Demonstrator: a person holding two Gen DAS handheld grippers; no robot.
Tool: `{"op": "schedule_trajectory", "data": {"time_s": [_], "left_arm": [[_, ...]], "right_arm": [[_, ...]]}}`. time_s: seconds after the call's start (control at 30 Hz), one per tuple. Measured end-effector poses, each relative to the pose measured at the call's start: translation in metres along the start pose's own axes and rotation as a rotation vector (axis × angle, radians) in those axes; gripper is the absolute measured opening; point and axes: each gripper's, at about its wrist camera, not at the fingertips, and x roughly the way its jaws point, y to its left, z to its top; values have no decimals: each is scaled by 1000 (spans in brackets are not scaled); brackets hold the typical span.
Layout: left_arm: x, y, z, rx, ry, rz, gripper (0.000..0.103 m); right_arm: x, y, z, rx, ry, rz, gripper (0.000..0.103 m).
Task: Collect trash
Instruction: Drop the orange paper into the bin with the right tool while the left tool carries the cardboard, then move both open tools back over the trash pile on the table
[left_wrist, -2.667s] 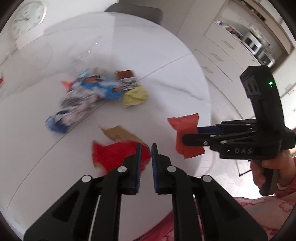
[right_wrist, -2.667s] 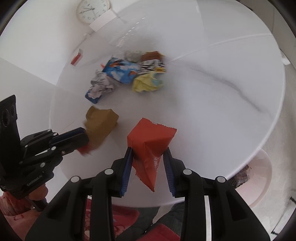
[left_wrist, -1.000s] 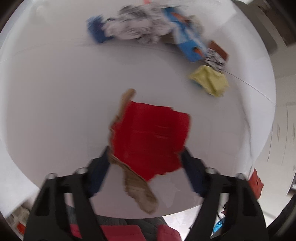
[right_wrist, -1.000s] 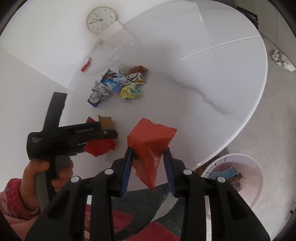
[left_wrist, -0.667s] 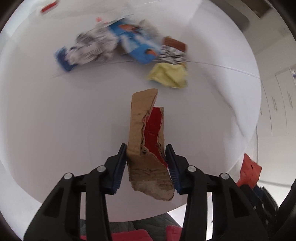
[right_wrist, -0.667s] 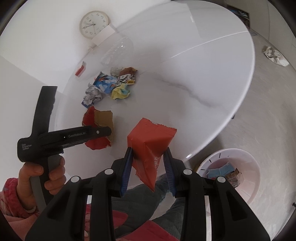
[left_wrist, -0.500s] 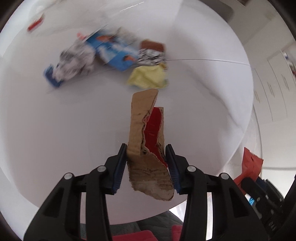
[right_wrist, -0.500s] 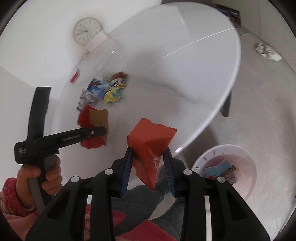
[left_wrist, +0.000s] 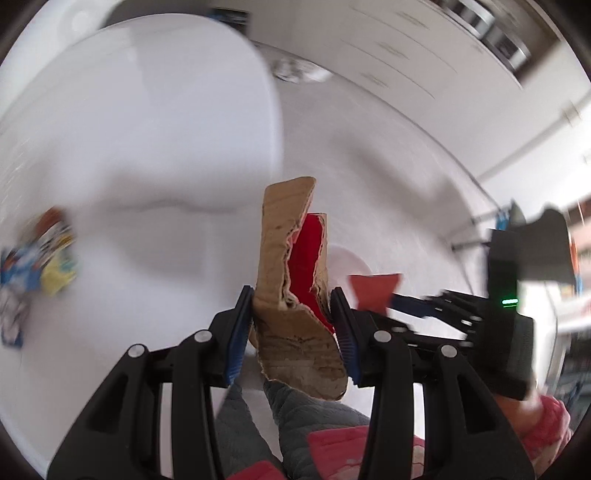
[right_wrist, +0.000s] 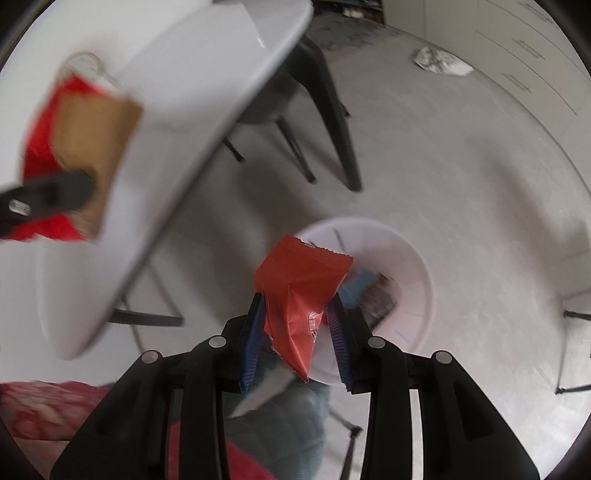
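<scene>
While over bin (right_wrist: 413, 258), right hand-held gripper (right_wrist: 295, 328) pinching orange wrapper (right_wrist: 299, 284)

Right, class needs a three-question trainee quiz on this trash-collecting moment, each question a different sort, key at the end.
1. True or false: the right claw holds an orange-red wrapper.
2. The left claw grips which item? A) torn brown-and-red cardboard B) a yellow paper ball C) nothing
3. What white container lies on the floor beyond the right claw?

Key: 1 true; 2 A, the torn cardboard; 3 the white bin, trash already inside.
</scene>
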Motion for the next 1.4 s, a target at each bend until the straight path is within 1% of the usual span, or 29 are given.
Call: {"op": "schedule_trajectory", "data": {"time_s": [0.07, 0.1, 0.13, 0.17, 0.23, 0.3, 0.33, 0.37, 0.4, 0.47, 0.5, 0.57, 0.63, 0.7, 0.8, 0.87, 0.93, 1.03, 1.1, 1.2, 1.3, 1.4], "left_arm": [[9, -18, 5, 37, 28, -9, 42], [15, -35, 6, 52, 47, -14, 42], [22, -48, 7, 66, 68, -22, 42], [30, -54, 7, 78, 87, -24, 42], [40, -63, -3, 96, 108, -15, 42], [57, -72, -1, 113, 137, -14, 42], [64, -78, 6, 117, 146, -15, 42], [69, -76, 5, 124, 157, -18, 42], [68, -65, -6, 134, 165, -21, 42], [75, -69, -9, 157, 175, -15, 42], [78, -65, -9, 163, 179, -17, 42], [86, -68, -10, 168, 199, -37, 42], [88, -57, -17, 164, 215, -63, 52], [91, -59, -19, 159, 219, -70, 75], [87, -58, -26, 170, 211, -77, 88], [79, -51, -30, 175, 211, -71, 92], [76, -48, -30, 165, 193, -52, 92], [57, -41, -26, 136, 105, -2, 94], [31, -31, -24, 121, 32, 23, 95], [4, -20, -23, 125, -39, 60, 95], [-15, -5, -25, 108, -88, 96, 95], [-35, 19, -29, 52, -116, 109, 95]], "right_arm": [[17, -8, -7, 2, 27, -30, 57], [22, -11, -9, 8, 30, -45, 73], [25, -15, -12, 17, 29, -56, 79], [26, -22, -16, 37, 30, -65, 81], [25, -34, -22, 81, 30, -70, 91], [20, -46, -28, 127, 22, -76, 93], [17, -54, -31, 152, 20, -83, 94], [13, -59, -36, 173, 17, -94, 94], [10, -65, -36, 192, 14, -106, 95], [-1, -78, -46, 234, -3, -121, 95], [-5, -82, -48, 248, -10, -125, 96], [-16, -91, -51, 278, -34, -139, 96], [-26, -95, -53, 293, -53, -151, 98], [-32, -101, -55, 305, -69, -158, 98], [-41, -102, -56, 315, -83, -165, 98], [-44, -101, -55, 317, -89, -168, 98], [-46, -99, -54, 313, -93, -170, 98], [-56, -89, -51, 286, -106, -179, 99], [-63, -81, -47, 261, -117, -188, 100], [-74, -65, -38, 214, -140, -200, 100], [-84, -49, -27, 174, -162, -198, 100], [-92, -25, -12, 118, -187, -181, 100]]}}
